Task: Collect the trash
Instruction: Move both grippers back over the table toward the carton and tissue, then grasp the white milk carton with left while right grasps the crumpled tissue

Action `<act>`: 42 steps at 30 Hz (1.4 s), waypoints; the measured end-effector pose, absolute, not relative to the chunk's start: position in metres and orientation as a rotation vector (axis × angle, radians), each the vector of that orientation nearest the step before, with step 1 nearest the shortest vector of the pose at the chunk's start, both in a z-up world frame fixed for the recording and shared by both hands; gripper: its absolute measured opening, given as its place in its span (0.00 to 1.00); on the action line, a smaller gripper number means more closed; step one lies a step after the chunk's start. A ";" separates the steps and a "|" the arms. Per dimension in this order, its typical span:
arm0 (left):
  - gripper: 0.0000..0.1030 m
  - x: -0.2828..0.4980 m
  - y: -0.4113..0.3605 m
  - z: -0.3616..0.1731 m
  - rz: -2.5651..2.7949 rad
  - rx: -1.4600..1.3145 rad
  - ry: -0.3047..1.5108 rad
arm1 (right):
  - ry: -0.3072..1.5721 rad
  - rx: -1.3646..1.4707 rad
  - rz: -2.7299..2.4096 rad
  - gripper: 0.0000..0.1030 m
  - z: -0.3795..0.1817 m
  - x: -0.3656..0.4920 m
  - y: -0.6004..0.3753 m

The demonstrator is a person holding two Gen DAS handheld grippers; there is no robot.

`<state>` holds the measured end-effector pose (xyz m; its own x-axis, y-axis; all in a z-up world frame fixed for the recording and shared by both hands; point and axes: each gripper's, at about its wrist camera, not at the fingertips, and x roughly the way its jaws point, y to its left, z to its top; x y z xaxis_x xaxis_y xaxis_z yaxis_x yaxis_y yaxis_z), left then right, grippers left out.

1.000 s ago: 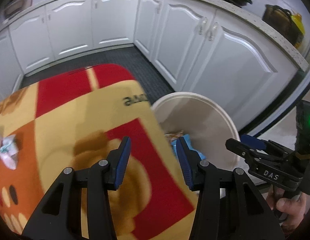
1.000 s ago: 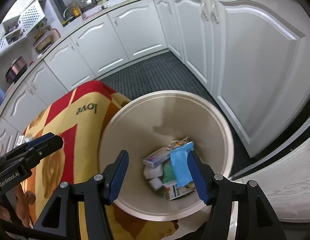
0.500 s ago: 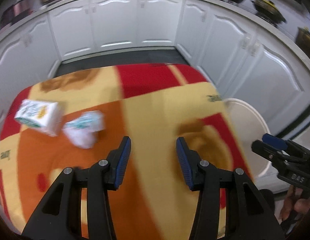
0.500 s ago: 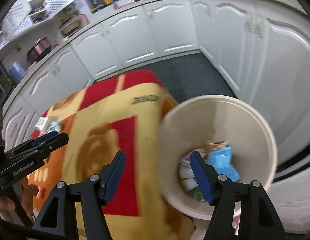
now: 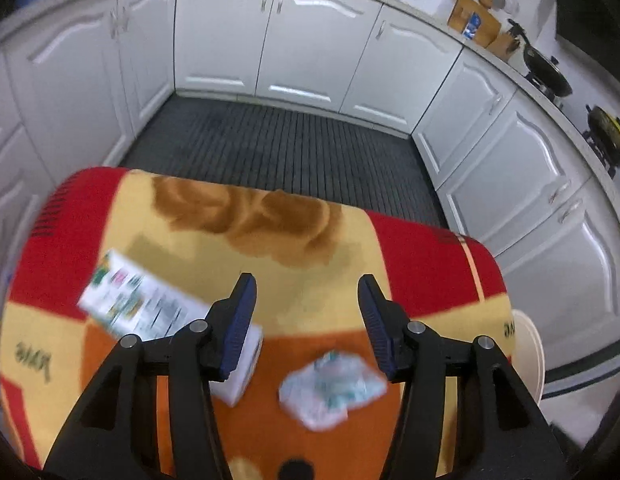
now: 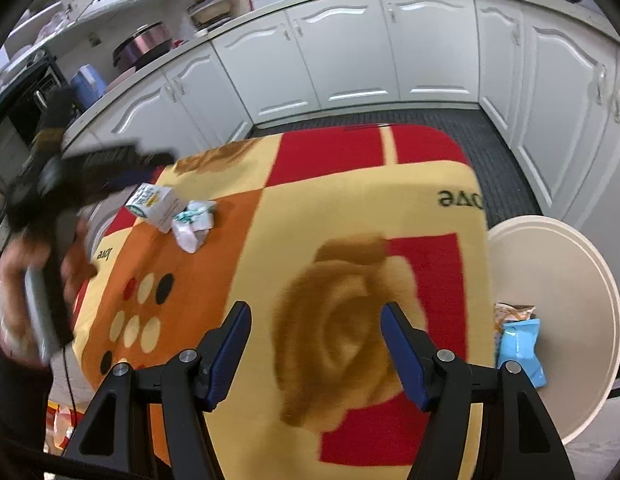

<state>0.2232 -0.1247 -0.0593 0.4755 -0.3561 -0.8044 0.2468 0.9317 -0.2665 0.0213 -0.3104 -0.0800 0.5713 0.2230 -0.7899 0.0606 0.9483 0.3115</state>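
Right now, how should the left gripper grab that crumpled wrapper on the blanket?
Come straight down with the open left gripper and pinch the crumpled wrapper across its bunched middle. It lies low and loose on the blanket, so no edge stands up. Stay right of the small carton beside it.

Indoor light is even and kinda cool, with soft glare streaks on the glossy white cabinet doors (image 5: 314, 36). Heavy fisheye bend plus black vignette in all corners. Left wrist view is smeared: the printed white carton (image 5: 149, 312) and crumpled white-green wrapper (image 5: 330, 388) are blurry. Right view's mostly sharp, except the black handheld left gripper (image 6: 121, 164), which is motion-blurred.
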 end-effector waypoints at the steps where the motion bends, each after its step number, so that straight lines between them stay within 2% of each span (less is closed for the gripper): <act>1: 0.50 0.230 -0.127 -0.066 -0.377 -0.113 1.035 | 0.964 0.322 0.099 0.63 -0.080 0.021 -0.309; 5: 0.49 0.236 -0.123 -0.092 -0.388 -0.036 1.159 | 0.971 0.334 0.108 0.63 -0.082 0.023 -0.306; 14: 0.50 0.170 -0.063 -0.074 -0.485 0.115 1.186 | 0.988 0.338 0.154 0.65 -0.087 0.040 -0.290; 20: 0.50 0.140 -0.016 -0.057 -0.523 0.032 1.176 | 0.990 0.317 0.224 0.65 -0.089 0.077 -0.251; 21: 0.51 0.138 -0.009 -0.052 -0.519 0.007 1.164 | 0.991 0.310 0.231 0.65 -0.089 0.083 -0.246; 23: 0.61 0.133 0.009 -0.044 -0.502 -0.053 1.135 | 0.989 0.286 0.252 0.66 -0.088 0.098 -0.230; 25: 0.63 0.134 0.021 -0.039 -0.470 -0.101 1.108 | 0.986 0.261 0.273 0.76 -0.088 0.111 -0.217; 26: 0.64 0.133 0.033 -0.036 -0.433 -0.129 1.091 | 0.986 0.246 0.277 0.78 -0.088 0.119 -0.209; 30: 0.65 0.133 0.065 -0.037 -0.303 -0.197 1.060 | 0.989 0.212 0.294 0.78 -0.095 0.148 -0.185; 32: 0.70 0.132 0.075 -0.041 -0.284 -0.256 1.066 | 1.008 0.194 0.286 0.78 -0.103 0.159 -0.177; 33: 0.71 0.133 0.078 -0.044 -0.274 -0.283 1.067 | 1.018 0.194 0.283 0.70 -0.107 0.163 -0.176; 34: 0.72 0.133 0.078 -0.047 -0.265 -0.299 1.067 | 1.022 0.193 0.278 0.43 -0.110 0.165 -0.174; 35: 0.73 0.134 0.078 -0.050 -0.251 -0.314 1.068 | 1.016 0.184 0.270 0.33 -0.111 0.165 -0.173; 37: 0.73 0.136 0.073 -0.058 -0.225 -0.330 1.064 | 0.988 0.191 0.283 0.28 -0.108 0.160 -0.175; 42: 0.73 0.148 0.058 -0.074 -0.164 -0.322 1.051 | 0.957 0.201 0.318 0.27 -0.093 0.134 -0.185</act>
